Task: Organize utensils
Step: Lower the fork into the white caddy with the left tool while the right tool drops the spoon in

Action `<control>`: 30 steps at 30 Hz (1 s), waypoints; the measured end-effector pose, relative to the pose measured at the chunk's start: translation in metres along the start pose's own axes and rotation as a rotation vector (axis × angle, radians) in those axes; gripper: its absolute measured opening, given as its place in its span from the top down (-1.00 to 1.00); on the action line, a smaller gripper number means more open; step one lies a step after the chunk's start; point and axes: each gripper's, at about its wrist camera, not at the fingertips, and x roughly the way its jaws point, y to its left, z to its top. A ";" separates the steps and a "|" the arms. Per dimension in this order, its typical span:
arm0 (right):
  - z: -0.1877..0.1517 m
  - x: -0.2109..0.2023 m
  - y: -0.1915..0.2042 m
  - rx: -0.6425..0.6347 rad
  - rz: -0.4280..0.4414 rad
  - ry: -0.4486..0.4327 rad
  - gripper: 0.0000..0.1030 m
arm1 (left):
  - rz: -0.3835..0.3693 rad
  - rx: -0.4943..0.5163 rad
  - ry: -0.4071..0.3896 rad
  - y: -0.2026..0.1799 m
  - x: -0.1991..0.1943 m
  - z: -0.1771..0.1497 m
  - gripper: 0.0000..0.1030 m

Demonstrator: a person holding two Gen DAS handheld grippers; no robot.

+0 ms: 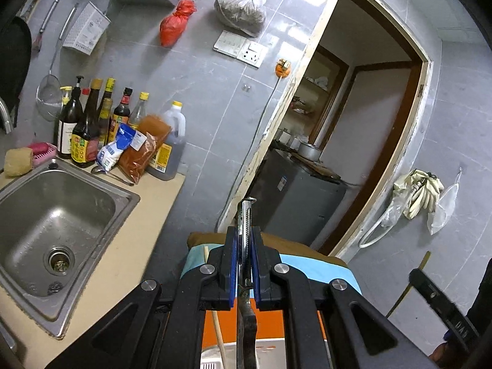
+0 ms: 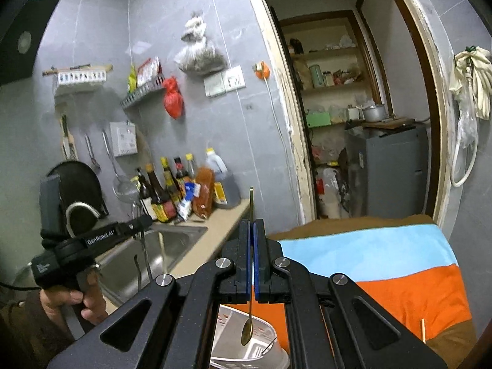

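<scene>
My left gripper (image 1: 245,236) is shut on a steel utensil (image 1: 246,230) with a dark lower end that hangs down toward a white utensil holder (image 1: 267,347). My right gripper (image 2: 253,230) is shut on a thin brass-coloured spoon (image 2: 247,332); its bowl hangs just above the rim of the white holder (image 2: 246,347). The holder stands on a striped cloth (image 2: 384,264). A wooden chopstick (image 1: 220,323) leans in the holder in the left wrist view. A thin metal utensil (image 2: 269,344) lies inside the holder. The left gripper also shows at the left of the right wrist view (image 2: 144,221).
A steel sink (image 1: 58,230) sits in a beige counter (image 1: 138,230) on the left, with sauce bottles (image 1: 89,126) and packets behind it. A loose chopstick (image 2: 423,330) lies on the cloth. An open doorway (image 2: 353,123) leads to a pantry with a grey cabinet (image 2: 396,169).
</scene>
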 end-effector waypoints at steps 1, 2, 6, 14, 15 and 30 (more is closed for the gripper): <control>-0.005 0.005 0.000 -0.005 -0.013 0.011 0.97 | -0.006 0.002 0.002 0.001 0.003 -0.002 0.85; -0.008 0.007 -0.001 -0.008 -0.022 0.019 0.97 | -0.009 0.007 0.003 0.000 0.006 -0.005 0.85; -0.016 0.016 -0.002 -0.009 -0.041 0.040 0.97 | -0.010 0.036 0.003 -0.005 0.016 -0.019 0.85; -0.027 0.023 0.002 -0.028 -0.045 0.072 0.97 | 0.016 0.047 -0.041 -0.006 0.019 -0.029 0.85; -0.027 0.024 0.003 -0.030 -0.044 0.074 0.97 | 0.015 0.048 -0.040 -0.006 0.019 -0.029 0.85; -0.033 0.023 -0.002 -0.025 -0.031 0.143 0.94 | 0.005 0.092 0.106 -0.005 0.013 -0.043 0.84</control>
